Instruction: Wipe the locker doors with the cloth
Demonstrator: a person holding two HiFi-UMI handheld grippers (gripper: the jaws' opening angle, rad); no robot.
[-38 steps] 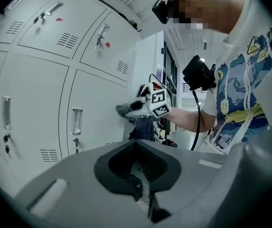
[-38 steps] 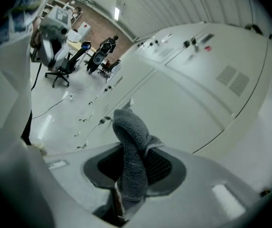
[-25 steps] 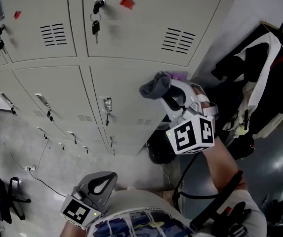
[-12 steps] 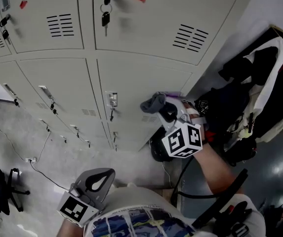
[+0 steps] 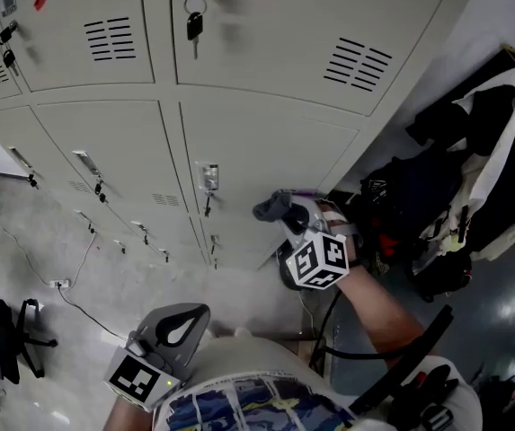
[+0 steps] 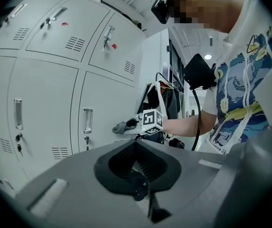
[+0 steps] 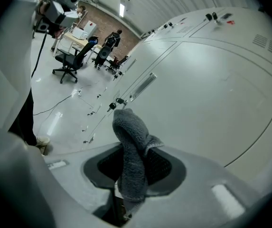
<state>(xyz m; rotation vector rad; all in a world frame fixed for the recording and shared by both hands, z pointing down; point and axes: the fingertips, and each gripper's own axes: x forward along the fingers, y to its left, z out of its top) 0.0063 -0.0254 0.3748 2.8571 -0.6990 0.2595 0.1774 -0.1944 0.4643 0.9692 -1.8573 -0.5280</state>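
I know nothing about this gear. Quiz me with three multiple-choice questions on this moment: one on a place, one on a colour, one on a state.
1. Where is the cloth? A on the floor; B in the right claw; C on a chair.
2. What colour is the cloth? A red; B yellow; C grey.
3. How is the left claw? A shut, empty; B wide open; C gripping a key.
Answers: 1 B, its jaws pinch it near a locker door; 2 C, grey in both views; 3 A, jaws together, nothing between.
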